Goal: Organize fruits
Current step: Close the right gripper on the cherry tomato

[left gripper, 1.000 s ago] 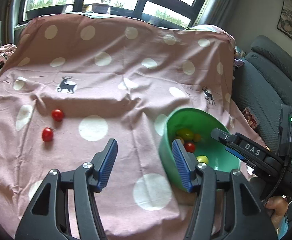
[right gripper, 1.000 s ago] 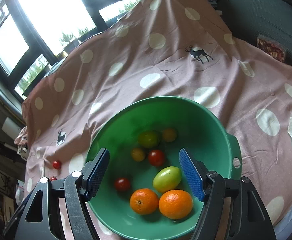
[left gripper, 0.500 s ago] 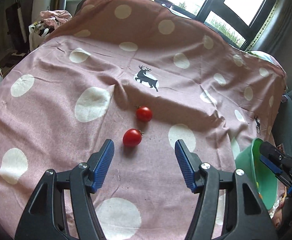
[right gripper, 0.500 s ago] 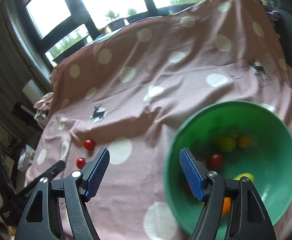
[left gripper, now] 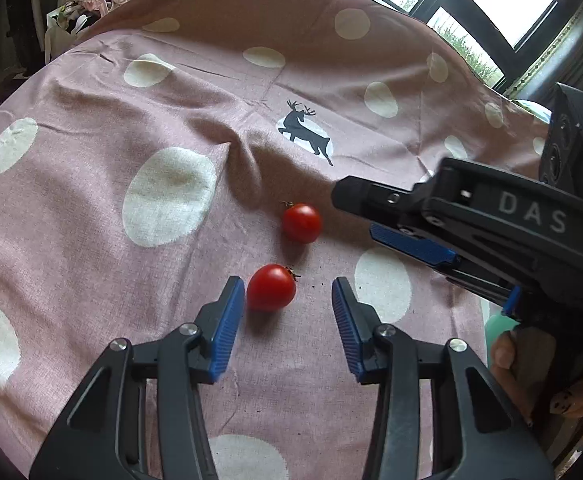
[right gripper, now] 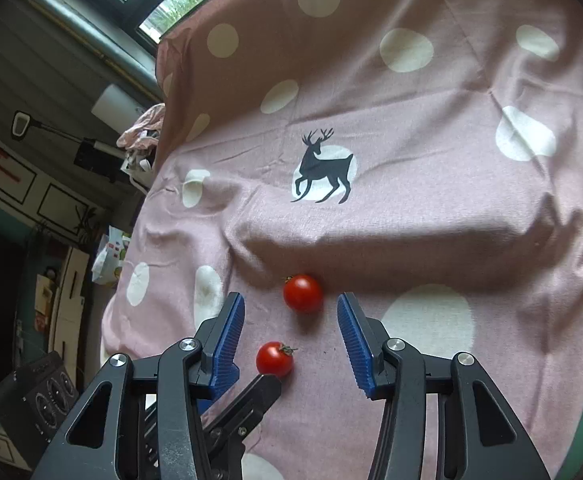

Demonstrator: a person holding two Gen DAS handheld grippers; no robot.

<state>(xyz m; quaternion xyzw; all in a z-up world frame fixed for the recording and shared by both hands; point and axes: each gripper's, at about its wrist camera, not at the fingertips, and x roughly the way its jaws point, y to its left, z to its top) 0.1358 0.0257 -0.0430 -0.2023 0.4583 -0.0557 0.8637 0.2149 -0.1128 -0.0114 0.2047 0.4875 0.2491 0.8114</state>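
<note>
Two red cherry tomatoes lie on the pink dotted cloth [left gripper: 91, 200]. The near tomato [left gripper: 270, 287] sits between the open jaws of my left gripper [left gripper: 288, 290], close to the left pad. The far tomato [left gripper: 301, 223] lies beyond it. In the right wrist view, the far tomato [right gripper: 302, 293] sits between the tips of my open right gripper [right gripper: 290, 307], and the near tomato [right gripper: 274, 359] lies lower, beside the left gripper's finger [right gripper: 259, 394]. The right gripper shows in the left wrist view [left gripper: 395, 216], just right of the far tomato.
A raised fold in the cloth [right gripper: 391, 240] runs just behind the far tomato. A sliver of the green bowl [left gripper: 499, 326] shows at the right behind the right gripper. The table's left edge drops off to clutter on the floor [right gripper: 107, 256].
Both grippers have moved away from the green bowl to the two tomatoes. The left gripper now straddles the near tomato; the right gripper has swung in over the far one.
</note>
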